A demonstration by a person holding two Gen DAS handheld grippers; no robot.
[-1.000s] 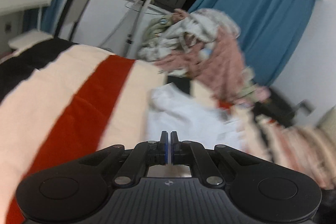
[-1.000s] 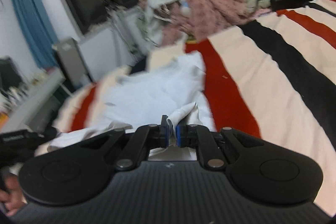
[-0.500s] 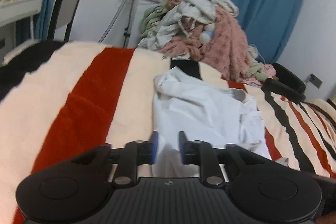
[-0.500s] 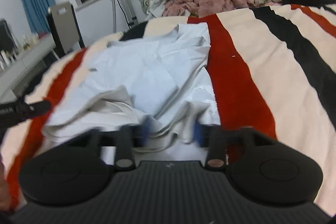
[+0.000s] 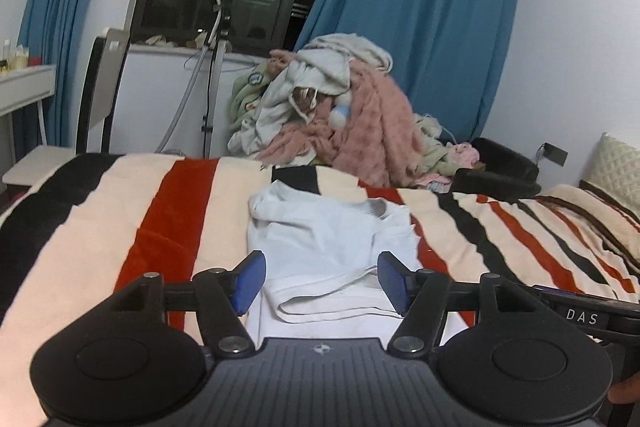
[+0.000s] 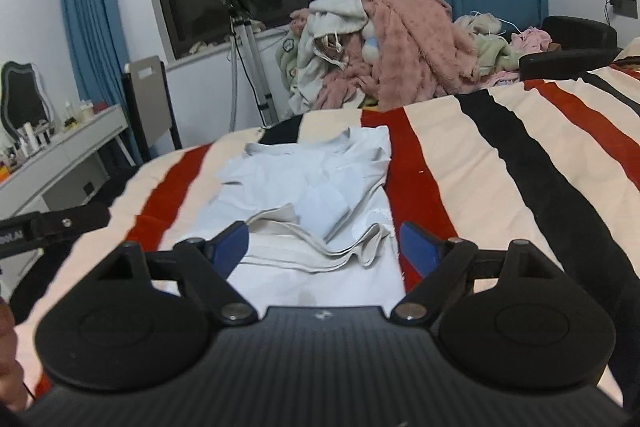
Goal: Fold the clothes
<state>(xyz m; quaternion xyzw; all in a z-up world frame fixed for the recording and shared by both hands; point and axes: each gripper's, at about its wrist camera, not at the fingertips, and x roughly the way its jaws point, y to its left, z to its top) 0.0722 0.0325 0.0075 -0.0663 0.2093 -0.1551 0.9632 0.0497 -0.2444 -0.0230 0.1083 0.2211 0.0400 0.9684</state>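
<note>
A pale white T-shirt (image 5: 328, 247) lies partly folded on the striped blanket (image 5: 100, 247), its hem bunched in loose layers at the near end. My left gripper (image 5: 320, 281) hovers above that near edge with its jaws opening and nothing pressed between the blue pads (image 5: 250, 279). The same T-shirt (image 6: 312, 187) fills the middle of the right wrist view, collar at the far end. My right gripper (image 6: 326, 245) stands over the bunched hem, jaws opening wide, and the cloth lies free below them. The left gripper's finger (image 6: 60, 223) shows at the left edge there.
A tall heap of pink and grey laundry (image 5: 344, 115) sits beyond the bed's far edge, before blue curtains (image 5: 420, 27). A tripod (image 5: 212, 75), a chair back (image 5: 100, 87) and a white desk (image 6: 60, 155) with bottles stand on the left. A black chair (image 5: 500, 167) is at the right.
Both grippers were shut on the shirt's edge; both have let go, opened and pulled back and up. The shirt now lies settled on the blanket.
</note>
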